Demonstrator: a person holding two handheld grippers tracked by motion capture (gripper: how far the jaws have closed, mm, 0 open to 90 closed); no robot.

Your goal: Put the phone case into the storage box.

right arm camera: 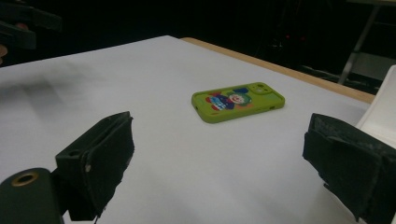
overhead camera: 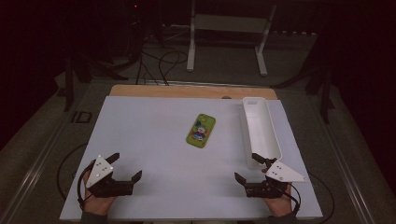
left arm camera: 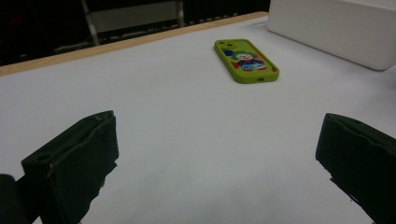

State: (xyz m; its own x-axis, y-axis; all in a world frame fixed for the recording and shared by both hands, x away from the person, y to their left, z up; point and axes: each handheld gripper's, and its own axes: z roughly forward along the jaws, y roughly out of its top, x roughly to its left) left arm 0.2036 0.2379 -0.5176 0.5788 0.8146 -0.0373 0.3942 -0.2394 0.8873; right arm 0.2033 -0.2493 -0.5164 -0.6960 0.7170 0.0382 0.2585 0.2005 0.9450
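A green phone case with a cartoon clown print (overhead camera: 201, 130) lies flat near the middle of the white table top (overhead camera: 154, 140). Right of it stands a long white tray (overhead camera: 260, 130). My left gripper (overhead camera: 126, 166) rests at the front left of the table, jaws wide open and empty; its view looks across the bare surface toward the phone case (left arm camera: 246, 60) and the tray (left arm camera: 336, 28). My right gripper (overhead camera: 246, 167) sits at the front right, just below the tray's near end, open and empty, with the phone case (right arm camera: 237, 102) ahead of it.
The table's wooden far edge (overhead camera: 191, 91) runs behind the white top. Beyond it on the floor are a white metal stand (overhead camera: 226, 42) and loose cables (overhead camera: 159, 60). Dark stands flank the table on both sides.
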